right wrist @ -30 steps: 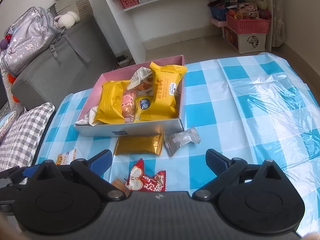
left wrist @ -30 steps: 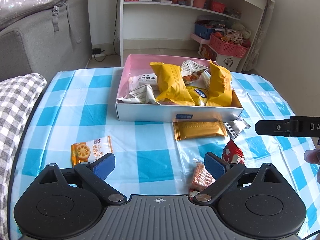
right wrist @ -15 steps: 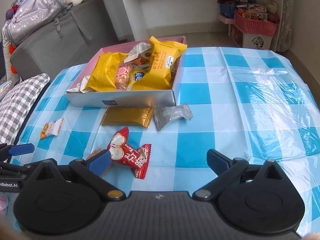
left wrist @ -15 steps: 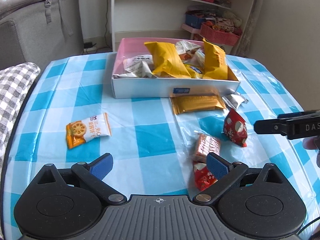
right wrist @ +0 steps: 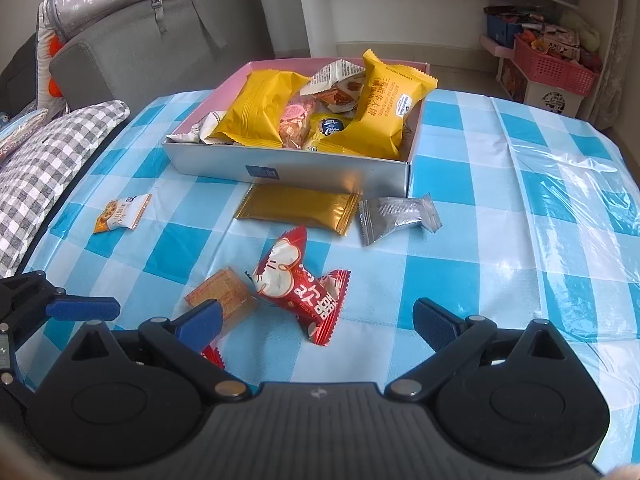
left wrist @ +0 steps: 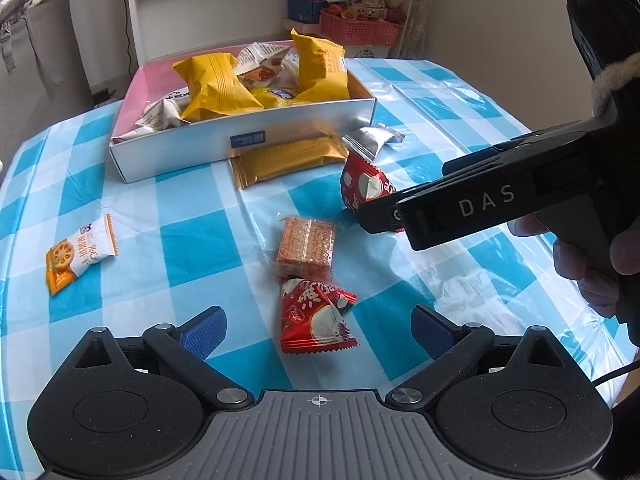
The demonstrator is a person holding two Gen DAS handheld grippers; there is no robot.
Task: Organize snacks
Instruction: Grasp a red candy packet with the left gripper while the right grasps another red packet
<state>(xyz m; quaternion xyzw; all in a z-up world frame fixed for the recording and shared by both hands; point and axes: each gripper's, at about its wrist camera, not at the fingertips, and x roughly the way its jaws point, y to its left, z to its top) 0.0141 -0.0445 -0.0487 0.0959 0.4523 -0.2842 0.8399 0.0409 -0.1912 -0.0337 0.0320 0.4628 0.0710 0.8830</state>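
Loose snacks, among them a red packet (left wrist: 316,318) and a wafer pack (left wrist: 307,246), lie on the checked tablecloth (left wrist: 192,240) before the filled box (left wrist: 248,142); your left gripper (left wrist: 318,332) and right gripper (right wrist: 316,320) hover wide apart, empty.

You pulled both grippers back from box (right wrist: 288,168); right gripper (left wrist: 400,216) now crowds left view; 2 red packets (left wrist: 316,320) visible.
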